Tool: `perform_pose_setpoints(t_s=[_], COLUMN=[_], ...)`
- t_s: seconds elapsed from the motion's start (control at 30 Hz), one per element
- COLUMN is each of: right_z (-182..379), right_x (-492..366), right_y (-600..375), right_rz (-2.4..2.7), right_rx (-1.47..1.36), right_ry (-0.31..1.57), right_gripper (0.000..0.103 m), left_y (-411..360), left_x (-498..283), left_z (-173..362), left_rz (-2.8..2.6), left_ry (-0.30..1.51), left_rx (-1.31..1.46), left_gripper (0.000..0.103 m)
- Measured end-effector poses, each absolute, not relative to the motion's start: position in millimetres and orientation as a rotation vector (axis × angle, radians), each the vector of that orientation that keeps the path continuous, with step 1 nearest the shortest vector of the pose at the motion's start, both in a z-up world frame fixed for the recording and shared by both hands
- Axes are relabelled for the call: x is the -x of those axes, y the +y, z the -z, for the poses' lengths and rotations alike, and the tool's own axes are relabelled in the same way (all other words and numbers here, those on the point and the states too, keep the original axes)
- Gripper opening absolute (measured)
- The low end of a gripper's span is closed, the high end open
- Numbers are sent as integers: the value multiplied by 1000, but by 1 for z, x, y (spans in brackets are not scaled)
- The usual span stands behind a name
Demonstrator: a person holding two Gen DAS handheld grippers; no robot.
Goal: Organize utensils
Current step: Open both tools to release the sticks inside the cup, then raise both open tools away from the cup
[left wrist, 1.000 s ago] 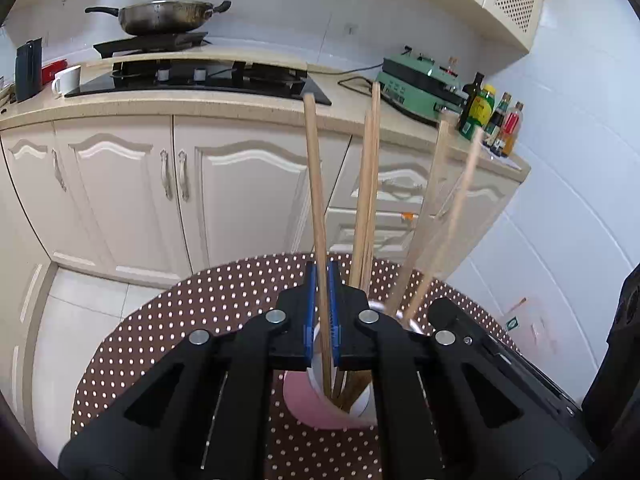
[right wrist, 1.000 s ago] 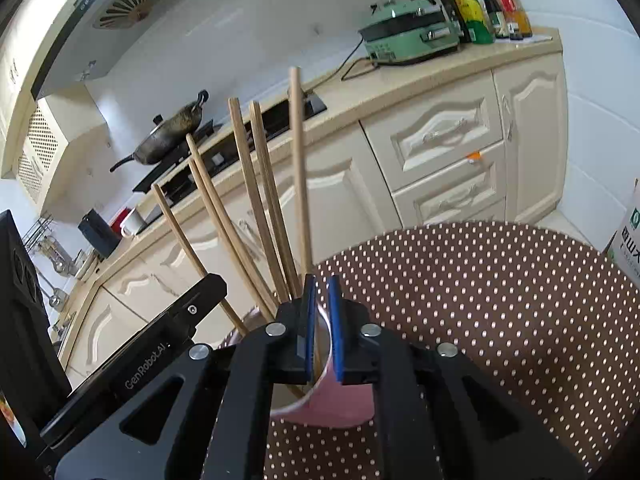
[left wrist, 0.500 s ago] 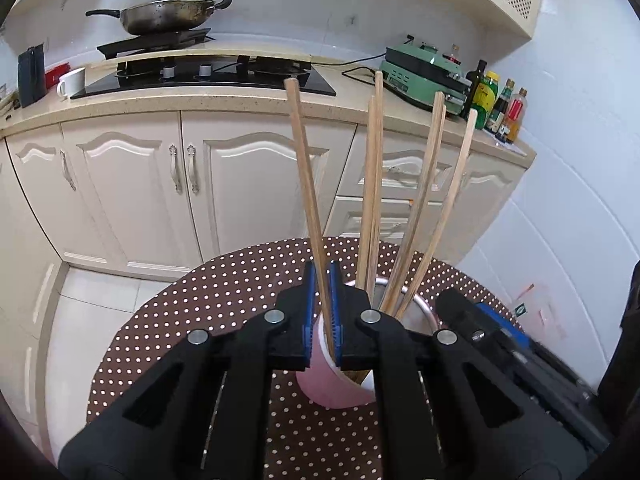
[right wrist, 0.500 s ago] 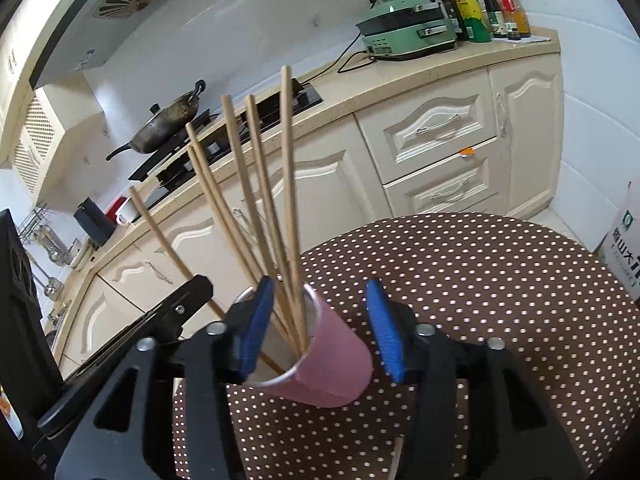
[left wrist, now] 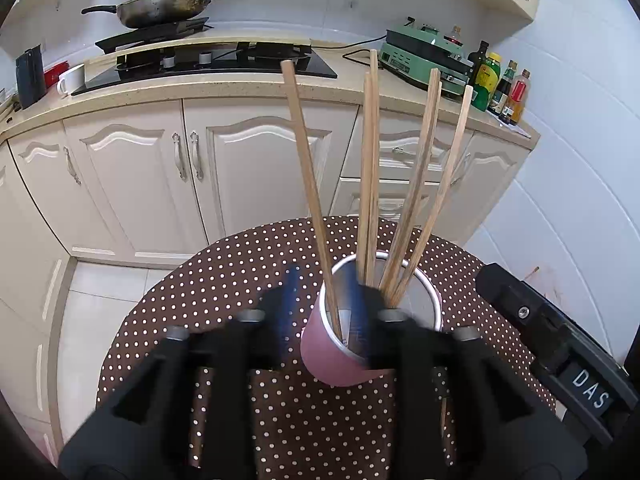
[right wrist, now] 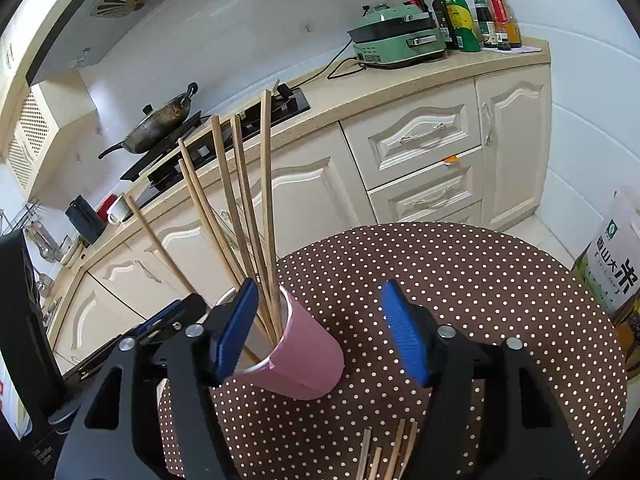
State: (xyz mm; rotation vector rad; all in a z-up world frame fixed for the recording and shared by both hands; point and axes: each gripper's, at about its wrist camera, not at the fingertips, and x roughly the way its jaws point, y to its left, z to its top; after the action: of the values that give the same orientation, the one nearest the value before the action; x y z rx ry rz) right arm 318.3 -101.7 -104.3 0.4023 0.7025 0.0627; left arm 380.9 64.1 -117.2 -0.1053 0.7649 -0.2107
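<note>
A pink cup (left wrist: 340, 360) with a white rim stands on the dotted table (left wrist: 224, 280) and holds several wooden chopsticks (left wrist: 416, 184). My left gripper (left wrist: 324, 300) is at the cup's near rim. Its jaws are opening and blurred, and the leftmost chopstick (left wrist: 308, 176) stands free between them, leaning in the cup. In the right wrist view the pink cup (right wrist: 312, 356) sits between the jaws of my right gripper (right wrist: 322, 328). Those jaws are also opening, and their blue pads (right wrist: 404, 336) touch neither the cup nor the chopsticks (right wrist: 248, 208).
Several loose chopsticks (right wrist: 388, 452) lie on the brown dotted tablecloth (right wrist: 480, 280) near my right gripper. Beyond the table are cream cabinets (left wrist: 248, 168), a hob with a wok (left wrist: 160, 4), a green appliance (right wrist: 400, 36) and bottles (right wrist: 476, 16). A rice bag (right wrist: 612, 264) stands at the right.
Both grippers were shut on one chopstick each over the cup. The right one opened first, then the left. Both chopsticks now stand loose in the cup.
</note>
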Motion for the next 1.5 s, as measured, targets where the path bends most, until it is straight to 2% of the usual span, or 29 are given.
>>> perform_pose_setpoints(t_s=[0.03,0.47,1.0,1.5], right_z=[104,88,57,59], right_x=[-318,-302,-270,-236], right_y=[-102,-112,-126,-129], right_rz=[-62,-71,-102,-135], right_rx=[-397,-352,-278,-254], right_ry=[706,712,700,810], right_gripper=[65,76,92,95], left_y=[65,60,48,41], left_x=[-379,-351,-307,-259], left_z=[116,94,70,69], left_rz=[206,164,133,120], left_ry=[756,737,741,779], left_rx=[104,52,41,29], left_gripper=[56,57,67,71])
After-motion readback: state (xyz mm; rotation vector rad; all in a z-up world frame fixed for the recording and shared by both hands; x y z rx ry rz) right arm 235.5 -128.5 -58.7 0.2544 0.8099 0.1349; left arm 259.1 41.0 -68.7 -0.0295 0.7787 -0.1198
